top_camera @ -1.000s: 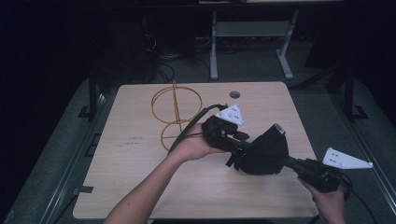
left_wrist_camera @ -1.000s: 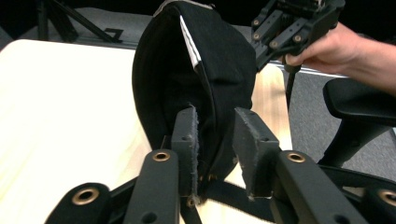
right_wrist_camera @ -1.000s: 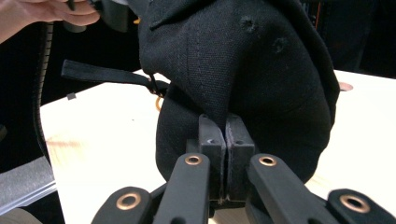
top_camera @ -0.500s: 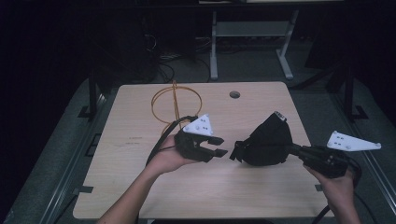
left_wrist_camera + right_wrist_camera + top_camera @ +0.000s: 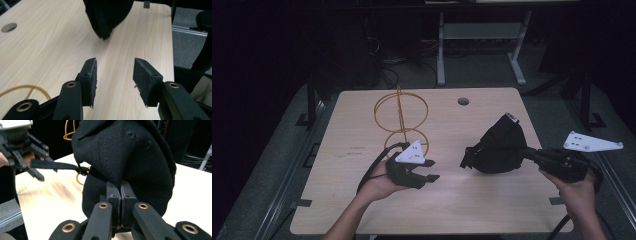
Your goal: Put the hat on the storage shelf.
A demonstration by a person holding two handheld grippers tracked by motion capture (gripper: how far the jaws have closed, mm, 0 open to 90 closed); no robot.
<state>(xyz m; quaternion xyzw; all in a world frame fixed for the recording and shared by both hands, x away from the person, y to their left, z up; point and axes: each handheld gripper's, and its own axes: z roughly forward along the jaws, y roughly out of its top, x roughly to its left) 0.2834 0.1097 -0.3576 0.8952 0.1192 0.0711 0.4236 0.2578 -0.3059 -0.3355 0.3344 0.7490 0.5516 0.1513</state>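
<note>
A black fabric cap (image 5: pixel 499 147) hangs just above the right part of the wooden table (image 5: pixel 492 200). My right gripper (image 5: pixel 524 152) is shut on the cap's near edge; in the right gripper view the jaws (image 5: pixel 120 192) pinch the cloth under the crown (image 5: pixel 125 152). A thin black strap (image 5: pixel 57 165) sticks out from the cap toward my left gripper (image 5: pixel 32 167). The left gripper (image 5: pixel 432 171) hovers low over the table, left of the cap and apart from it. Its jaws (image 5: pixel 115 75) have just been opening and hold nothing, with the cap (image 5: pixel 107 12) ahead of them.
A gold wire stand (image 5: pixel 401 115) of rings on a post stands behind the left hand; part of its base ring (image 5: pixel 25 88) lies beside the left jaw. A round cable hole (image 5: pixel 463 101) sits near the far edge. A white frame (image 5: pixel 482 30) stands on the floor beyond.
The left gripper has drawn away from the cap to the left and sunk toward the table, its jaws spreading. The right gripper has lifted the cap a little.
</note>
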